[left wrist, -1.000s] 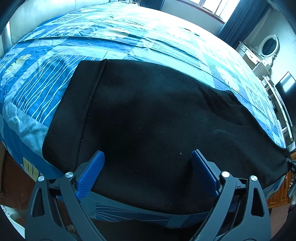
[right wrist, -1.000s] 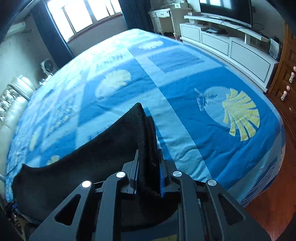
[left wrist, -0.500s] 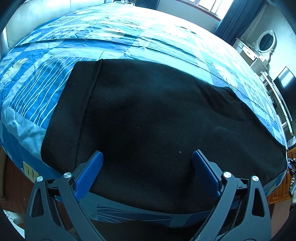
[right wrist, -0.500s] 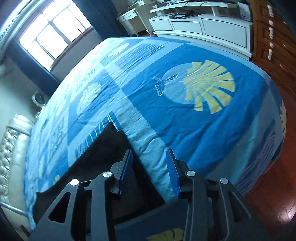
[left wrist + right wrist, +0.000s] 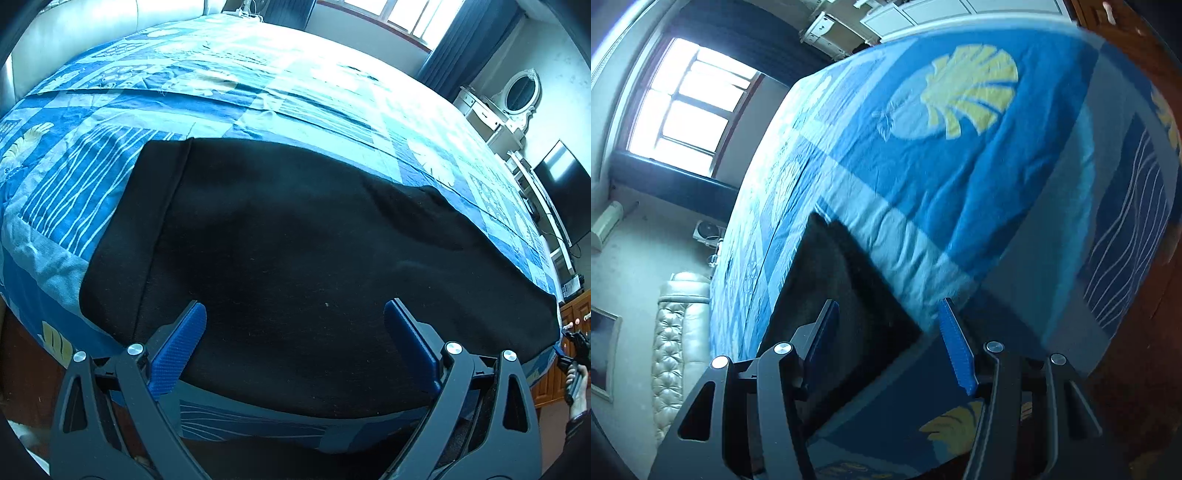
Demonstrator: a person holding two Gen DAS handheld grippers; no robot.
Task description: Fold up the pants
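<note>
Black pants (image 5: 295, 240) lie flat across the blue patterned bedspread (image 5: 258, 92), waistband at the left, legs running off to the right. My left gripper (image 5: 294, 306) hovers open over their near edge, both blue pads clear of the cloth. In the right wrist view, the right gripper (image 5: 888, 302) is rolled sideways and its jaws are opening. The pants' leg end (image 5: 842, 295) lies on the bed below the gap, untouched by the pads. At the left wrist view's far right, a hand holds that right gripper (image 5: 570, 347) beyond the leg end.
The bed's near edge drops to a wooden floor (image 5: 1126, 369). A white dresser with an oval mirror (image 5: 517, 96) and a TV (image 5: 565, 184) stand past the far right side. A tufted headboard (image 5: 676, 332) and a window (image 5: 687, 103) lie beyond the bed.
The right gripper let go of the pants' leg end, widened its jaws and rolled sideways. The leg end now lies flat on the bed. The left gripper stayed put.
</note>
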